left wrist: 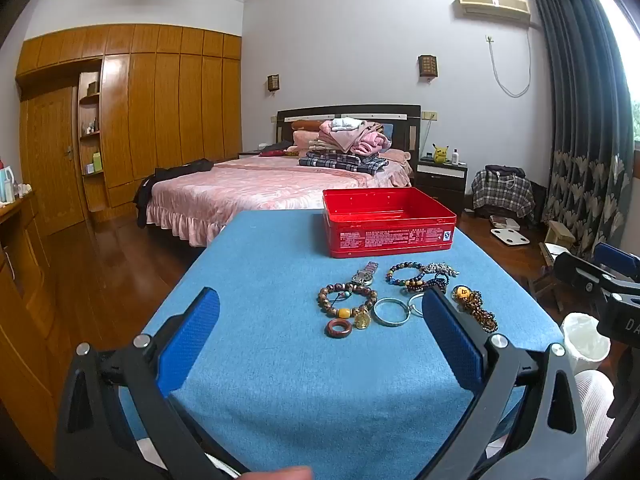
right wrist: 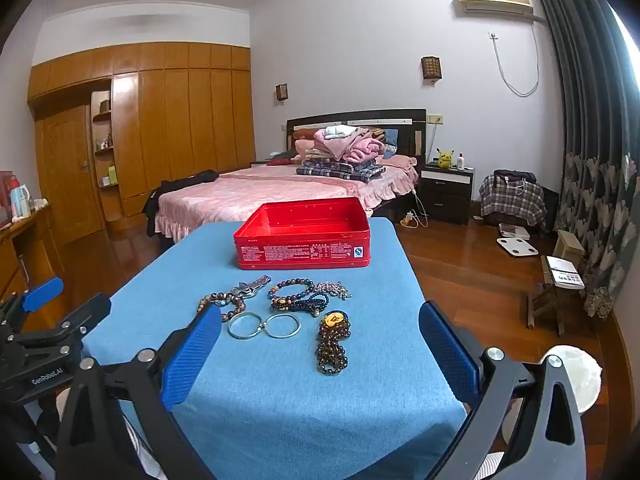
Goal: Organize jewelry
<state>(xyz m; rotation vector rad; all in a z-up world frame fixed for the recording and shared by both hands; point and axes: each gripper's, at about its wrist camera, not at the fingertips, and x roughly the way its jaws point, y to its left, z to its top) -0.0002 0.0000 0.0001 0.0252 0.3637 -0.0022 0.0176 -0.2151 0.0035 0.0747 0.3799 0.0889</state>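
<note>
An open, empty red tin box stands at the far end of a blue-covered table. In front of it lie several pieces: a brown bead bracelet, a red-brown ring, two silver bangles, a multicolour bead bracelet, a silver chain, a watch and a dark bead string with a yellow pendant. My left gripper is open and empty, near the jewelry. My right gripper is open and empty, above the near table half.
A bed with piled clothes stands beyond the table. A wooden wardrobe lines the left wall. A nightstand, stools and a white waste bin are on the right floor.
</note>
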